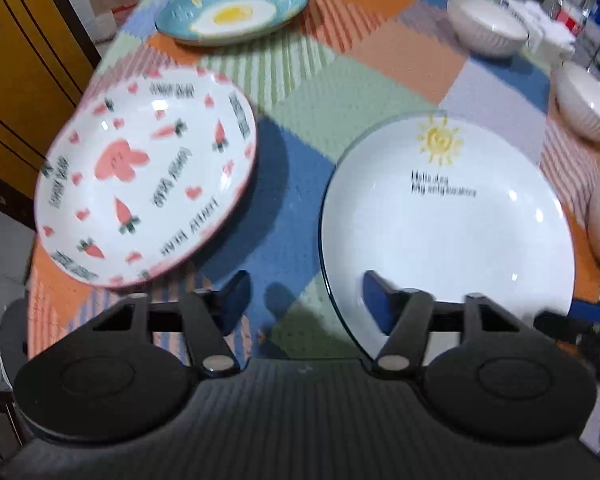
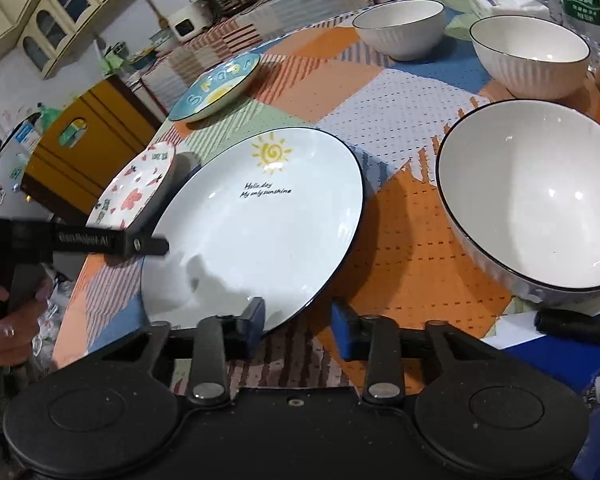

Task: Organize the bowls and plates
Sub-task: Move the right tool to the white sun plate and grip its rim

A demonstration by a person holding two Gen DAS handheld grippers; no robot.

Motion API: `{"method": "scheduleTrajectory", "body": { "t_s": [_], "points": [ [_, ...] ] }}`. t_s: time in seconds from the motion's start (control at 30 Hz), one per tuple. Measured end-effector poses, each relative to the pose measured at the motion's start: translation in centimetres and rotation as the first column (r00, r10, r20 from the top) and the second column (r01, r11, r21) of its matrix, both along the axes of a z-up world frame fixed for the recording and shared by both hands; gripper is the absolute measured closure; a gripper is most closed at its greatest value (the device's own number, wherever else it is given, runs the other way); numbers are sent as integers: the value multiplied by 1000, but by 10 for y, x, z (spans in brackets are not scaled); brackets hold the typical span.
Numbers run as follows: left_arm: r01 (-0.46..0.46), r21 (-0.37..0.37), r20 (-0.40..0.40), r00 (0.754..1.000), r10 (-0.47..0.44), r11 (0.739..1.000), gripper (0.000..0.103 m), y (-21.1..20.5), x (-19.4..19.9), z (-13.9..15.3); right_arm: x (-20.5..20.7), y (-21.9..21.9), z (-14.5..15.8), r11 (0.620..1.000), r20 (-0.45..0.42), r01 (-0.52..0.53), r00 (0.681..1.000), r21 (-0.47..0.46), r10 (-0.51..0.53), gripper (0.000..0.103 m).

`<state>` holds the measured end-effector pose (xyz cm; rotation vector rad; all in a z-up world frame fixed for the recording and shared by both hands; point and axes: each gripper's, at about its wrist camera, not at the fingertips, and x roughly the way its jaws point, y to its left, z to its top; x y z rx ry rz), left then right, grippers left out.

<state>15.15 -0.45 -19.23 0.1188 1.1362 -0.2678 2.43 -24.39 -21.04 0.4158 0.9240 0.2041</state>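
Both grippers' fingers spread, nothing pinched: left gripper point(image 1: 304, 292) and right gripper point(image 2: 298, 320) straddled sun plate point(image 2: 256, 220) rim at table's near edge. Risk: glossy rim slipping, plate tipping off the edge.

- Left gripper point(image 1: 306, 286): pitched steeply downward, jaws partly apart with a clear gap. The right-side finger point(image 1: 374, 286) sits over the inside of the sun plate point(image 1: 440, 232). The plate's rim stands in the gap, and neither pad presses on it.
- Left hand point(image 2: 4, 312): wrapped round the gripper's handle behind the fingers, a ring on one finger.
- Right gripper point(image 2: 298, 320): angled down, jaws narrower, still apart. The left-side finger point(image 2: 254, 316) is at the plate's near rim; whether it touches cannot be told. The other finger is clear of the rim.
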Motion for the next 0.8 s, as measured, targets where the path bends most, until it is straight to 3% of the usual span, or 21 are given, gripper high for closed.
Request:
{"method": "scheduleTrajectory", "body": {
  "t_s": [0.07, 0.17, 0.37, 0.5, 0.8],
  "points": [
    [5, -49, -5, 1000, -5, 999, 66, 2, -2, -2, 5, -2, 0, 1000, -1, 18, 1000, -4, -18, 76],
    [52, -65, 27, 998, -51, 997, 83, -5, -4, -1, 10, -3, -1, 999, -15, 44, 999, -8, -45, 79],
    [28, -96, 13, 1000, -26, 995, 85, -3, -4, -1, 15, -6, -7, 998, 5, 56, 998, 9, -56, 80],
    [34, -28, -7, 999, -34, 999, 84, -5, -7, 4, 13, 1, -3, 1000, 7, 19, 1000, -13, -19, 80],
    [98, -9, 93, 991, -97, 995, 84, -1, -13, 35, 17, 1, 14, 1000, 39, 7, 999, 19, -8, 80]
  ]
}}
